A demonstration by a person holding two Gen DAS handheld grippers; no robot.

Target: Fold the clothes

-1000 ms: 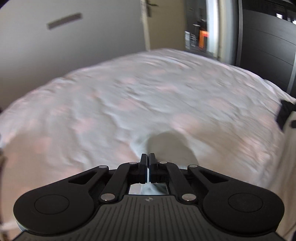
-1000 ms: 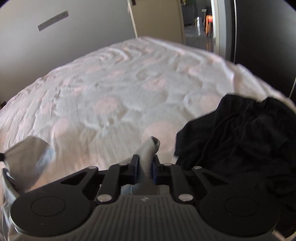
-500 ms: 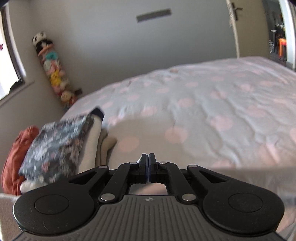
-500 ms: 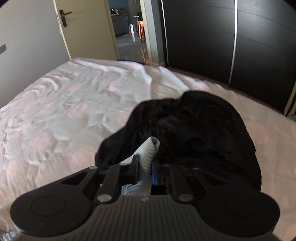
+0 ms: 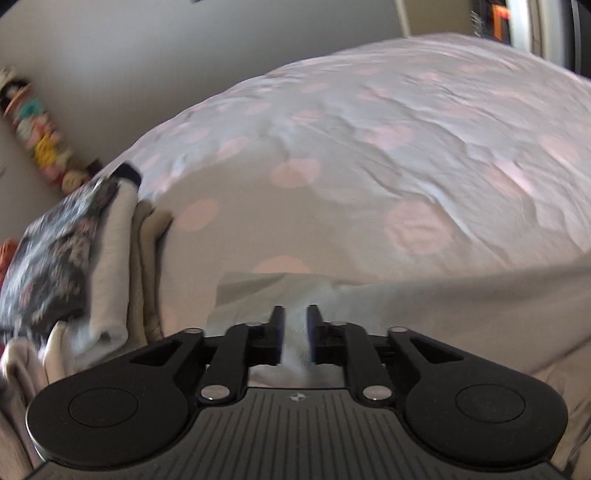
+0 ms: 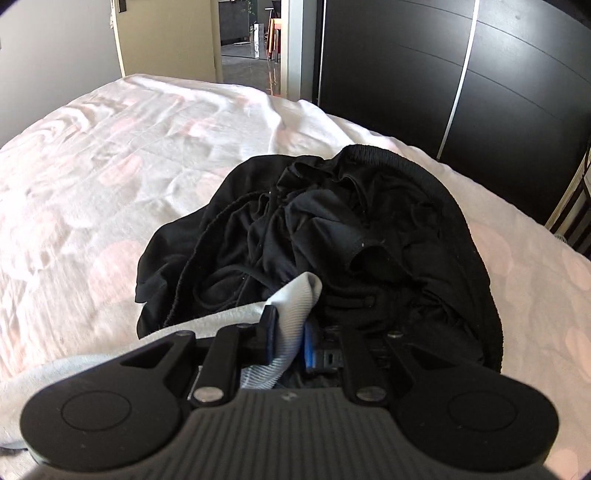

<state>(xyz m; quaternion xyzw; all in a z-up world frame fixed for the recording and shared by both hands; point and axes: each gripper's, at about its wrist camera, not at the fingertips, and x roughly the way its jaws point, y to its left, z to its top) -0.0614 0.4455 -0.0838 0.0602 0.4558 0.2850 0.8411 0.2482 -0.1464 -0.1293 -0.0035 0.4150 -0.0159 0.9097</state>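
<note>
A light grey garment (image 5: 424, 306) lies spread over the near part of the bed. My left gripper (image 5: 294, 314) sits low over its edge. Its jaws are opening, with a fold of the grey cloth still in the gap and the pads no longer pressing it. In the right wrist view, my right gripper (image 6: 290, 321) is shut on the ribbed hem of the grey garment (image 6: 295, 295), which trails away to the lower left. It hangs right over a crumpled black garment (image 6: 332, 229) on the bed.
The bed cover (image 5: 388, 140) is white with pink dots. A stack of folded clothes (image 5: 114, 258) topped by a dark floral piece (image 5: 48, 258) stands at the bed's left edge. Plush toys (image 5: 40, 147) hang on the wall. A black wardrobe (image 6: 480, 81) and a doorway (image 6: 251, 33) lie beyond.
The left gripper swung left toward the folded stack, dipped, and its jaws parted. The right gripper swung right over the black garment, still gripping the grey hem.
</note>
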